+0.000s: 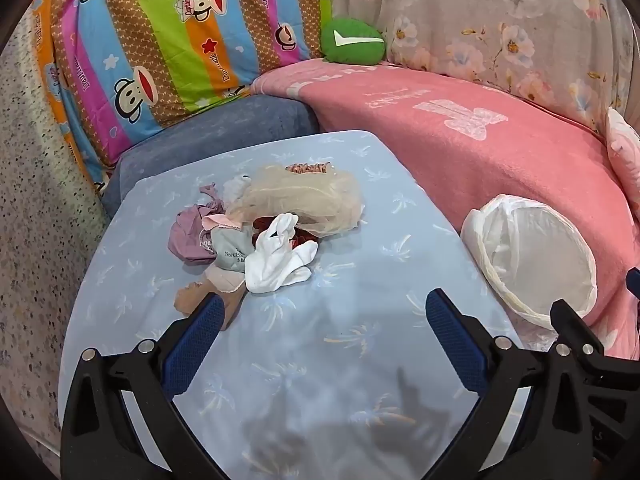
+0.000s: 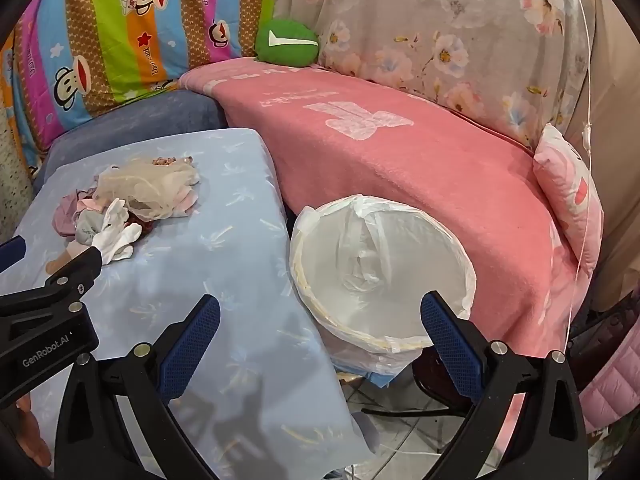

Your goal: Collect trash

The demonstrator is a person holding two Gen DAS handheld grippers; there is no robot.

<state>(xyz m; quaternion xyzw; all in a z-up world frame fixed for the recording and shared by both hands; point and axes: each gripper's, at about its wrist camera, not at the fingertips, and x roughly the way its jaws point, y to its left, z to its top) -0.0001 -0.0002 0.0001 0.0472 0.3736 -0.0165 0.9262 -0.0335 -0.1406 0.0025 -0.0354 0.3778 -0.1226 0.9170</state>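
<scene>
A pile of small cloth scraps lies on the light blue table cover [image 1: 320,344]: a white sock [image 1: 276,260], beige netting [image 1: 308,204], a purple piece [image 1: 188,236] and a tan piece [image 1: 200,296]. The pile also shows in the right wrist view [image 2: 120,208]. A white bin lined with a plastic bag [image 1: 536,252] stands right of the table; it also shows in the right wrist view [image 2: 380,264]. My left gripper [image 1: 320,308] is open and empty, just short of the pile. My right gripper [image 2: 320,312] is open and empty, near the bin's rim.
A pink blanket [image 2: 400,152] covers the sofa behind the bin. A green cushion [image 1: 352,42], a striped cartoon sheet [image 1: 160,40] and a floral sheet [image 2: 440,20] lie at the back. A pink pillow [image 2: 568,188] is at the right. Tiled floor [image 2: 400,420] shows below the bin.
</scene>
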